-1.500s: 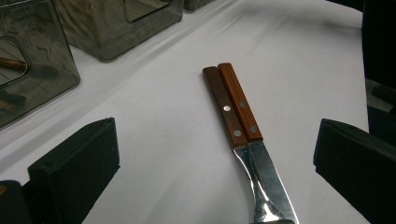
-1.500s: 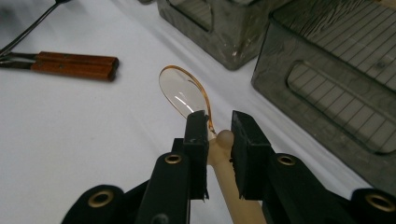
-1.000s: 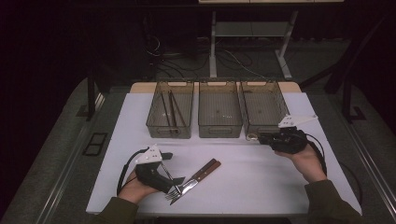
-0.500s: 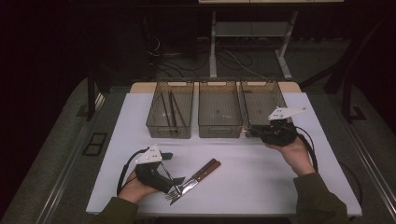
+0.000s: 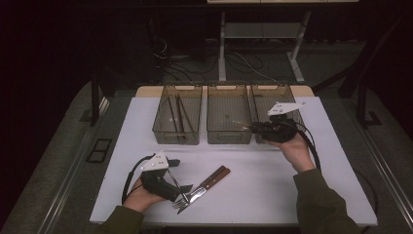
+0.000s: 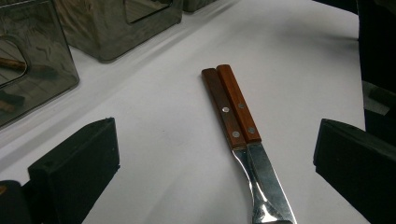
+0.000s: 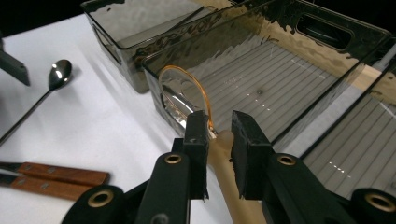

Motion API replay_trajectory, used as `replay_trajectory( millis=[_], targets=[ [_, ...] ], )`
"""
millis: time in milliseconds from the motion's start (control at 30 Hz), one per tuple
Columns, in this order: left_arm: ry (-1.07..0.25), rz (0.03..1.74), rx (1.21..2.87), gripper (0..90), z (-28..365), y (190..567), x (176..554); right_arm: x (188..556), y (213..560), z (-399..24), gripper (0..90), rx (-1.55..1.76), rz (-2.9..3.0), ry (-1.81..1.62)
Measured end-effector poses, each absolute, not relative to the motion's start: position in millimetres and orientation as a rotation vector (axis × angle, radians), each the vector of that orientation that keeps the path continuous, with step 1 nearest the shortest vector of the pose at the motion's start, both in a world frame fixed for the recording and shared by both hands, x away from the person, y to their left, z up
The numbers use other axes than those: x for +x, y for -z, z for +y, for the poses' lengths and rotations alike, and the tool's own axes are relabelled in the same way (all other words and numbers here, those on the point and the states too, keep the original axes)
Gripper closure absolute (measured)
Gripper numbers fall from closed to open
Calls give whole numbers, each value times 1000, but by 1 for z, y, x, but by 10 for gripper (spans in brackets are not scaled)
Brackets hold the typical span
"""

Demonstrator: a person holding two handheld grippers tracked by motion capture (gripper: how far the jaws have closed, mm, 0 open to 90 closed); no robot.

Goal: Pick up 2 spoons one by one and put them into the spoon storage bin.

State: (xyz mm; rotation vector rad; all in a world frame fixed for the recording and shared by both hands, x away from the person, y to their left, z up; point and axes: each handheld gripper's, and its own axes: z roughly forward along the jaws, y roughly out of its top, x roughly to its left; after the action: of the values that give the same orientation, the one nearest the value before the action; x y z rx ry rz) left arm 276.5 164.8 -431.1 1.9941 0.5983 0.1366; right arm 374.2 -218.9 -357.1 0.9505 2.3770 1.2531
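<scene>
Two jobs: right gripper (image 7: 219, 135) clamps spoon (image 7: 187, 100) at middle bin (image 7: 280, 70) near rim, next lower in; left gripper (image 6: 210, 163) wide open over knife (image 6: 233, 116), empty

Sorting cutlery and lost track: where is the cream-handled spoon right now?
The cream-handled spoon is clamped in the right gripper, its bowl over the middle bin's near rim.

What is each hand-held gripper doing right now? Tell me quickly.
Left hand-held gripper: open, holding nothing, over the fork and knife handles.
Right hand-held gripper: closed on a beige-handled spoon.
</scene>
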Motion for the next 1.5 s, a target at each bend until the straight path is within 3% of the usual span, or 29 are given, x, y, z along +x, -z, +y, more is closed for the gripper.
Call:
replay_trajectory(
  millis=[467,1500],
  targets=[
    [-136,598,1988,0,165,431,276,400,349,-184,767,908,2425,-1208],
    [-129,583,1988,0,165,430,276,448,380,-139,765,965,2522,-1113]
  ],
)
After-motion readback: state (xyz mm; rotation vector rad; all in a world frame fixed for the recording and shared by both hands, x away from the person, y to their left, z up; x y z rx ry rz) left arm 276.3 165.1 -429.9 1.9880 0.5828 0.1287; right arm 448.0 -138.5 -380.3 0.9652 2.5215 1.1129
